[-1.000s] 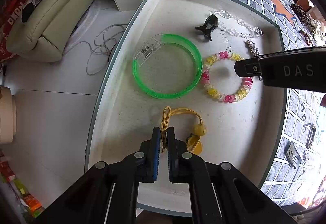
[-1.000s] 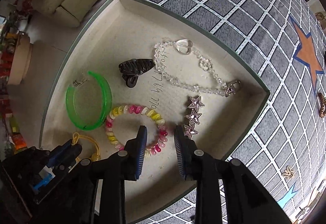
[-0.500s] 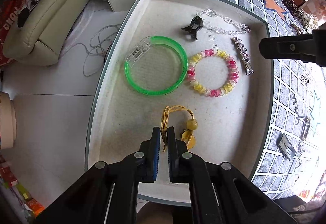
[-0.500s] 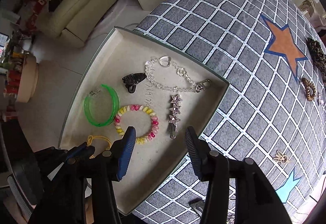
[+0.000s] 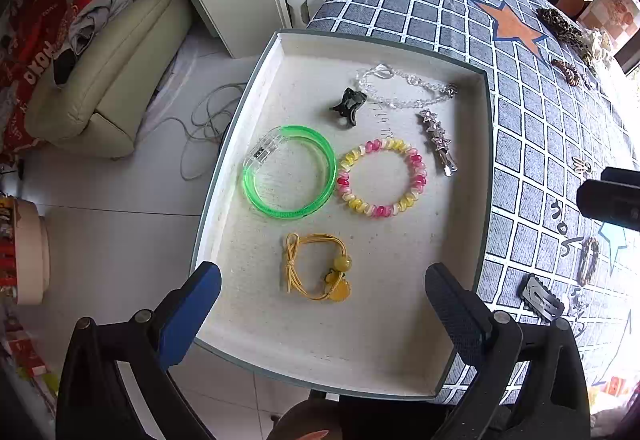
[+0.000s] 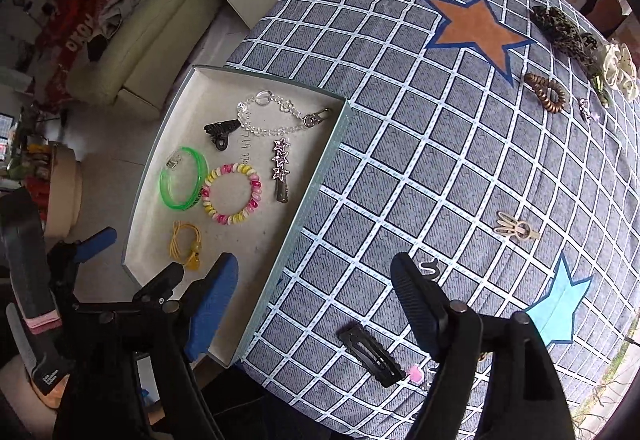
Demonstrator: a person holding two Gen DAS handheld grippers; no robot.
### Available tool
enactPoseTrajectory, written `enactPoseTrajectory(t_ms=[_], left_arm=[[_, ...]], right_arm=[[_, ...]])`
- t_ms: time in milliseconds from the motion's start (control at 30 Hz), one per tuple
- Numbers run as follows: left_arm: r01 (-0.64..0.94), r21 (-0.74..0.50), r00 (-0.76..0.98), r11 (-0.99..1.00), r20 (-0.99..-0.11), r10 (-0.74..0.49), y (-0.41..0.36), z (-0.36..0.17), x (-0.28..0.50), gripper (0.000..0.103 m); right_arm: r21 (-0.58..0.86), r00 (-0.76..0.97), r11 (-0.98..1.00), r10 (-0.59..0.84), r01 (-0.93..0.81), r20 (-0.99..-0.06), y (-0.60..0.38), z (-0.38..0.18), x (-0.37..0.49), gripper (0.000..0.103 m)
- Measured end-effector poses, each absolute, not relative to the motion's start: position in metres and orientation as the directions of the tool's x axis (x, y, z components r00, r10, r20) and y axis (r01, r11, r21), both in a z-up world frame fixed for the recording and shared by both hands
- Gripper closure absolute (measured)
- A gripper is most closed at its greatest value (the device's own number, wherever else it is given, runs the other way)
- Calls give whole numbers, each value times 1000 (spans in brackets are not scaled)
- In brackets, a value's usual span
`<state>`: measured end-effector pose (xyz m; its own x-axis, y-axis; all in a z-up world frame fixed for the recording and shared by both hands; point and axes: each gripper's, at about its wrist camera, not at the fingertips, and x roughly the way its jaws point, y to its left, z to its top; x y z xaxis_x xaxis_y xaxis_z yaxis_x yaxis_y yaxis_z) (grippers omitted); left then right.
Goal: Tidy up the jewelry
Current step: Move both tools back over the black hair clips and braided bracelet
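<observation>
A white tray [image 5: 256,87] [image 6: 320,167] holds a yellow cord bracelet [image 5: 316,268] [image 6: 186,242], a green bangle [image 5: 290,171], a pink-and-yellow bead bracelet [image 5: 382,177], a star hair clip [image 5: 438,139], a black claw clip [image 5: 348,105] and a clear bead chain [image 5: 404,85]. My left gripper [image 5: 320,300] is open and empty, raised over the tray's near end. My right gripper [image 6: 314,292] is open and empty above the checked cloth. A black snap clip [image 6: 370,354] lies below it.
On the checked cloth [image 6: 440,159] lie a beige clip [image 6: 516,230], a brown coil tie [image 6: 546,91], a leopard scrunchie [image 6: 560,27] and white flowers [image 6: 618,69]. A cream sofa [image 5: 112,71] and cables [image 5: 204,119] are on the floor left of the table.
My left gripper opened, let go of the yellow cord bracelet in the tray and pulled back. My right gripper opened wider and moved right, off the tray, over the cloth.
</observation>
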<state>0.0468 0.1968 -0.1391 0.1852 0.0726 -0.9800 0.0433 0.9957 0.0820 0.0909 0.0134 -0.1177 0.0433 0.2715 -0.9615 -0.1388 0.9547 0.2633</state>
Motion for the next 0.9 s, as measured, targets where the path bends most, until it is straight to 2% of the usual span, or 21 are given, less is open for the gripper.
enactPoseTrajectory(t_ms=[67,133,533,900], left_arm=[[49,85,195,995,-978,74,185,-132,45,0],[61,112,212,992,-973,97,171,-124,41,0],[135,145,273,980,-956,104,104,-96,20,0],[326,135,239,936,-969,57,48,-104,13,0]], right_arm=[[264,44,956,271,-128,-962,-2,-114,81,21],[267,55,958,274,-104,-960,-19,-110,71,16],[220,111,974,214,44,-970,-119,-102,24,16],[198,89,965,185,172,-979,-171,-121,-5,16]])
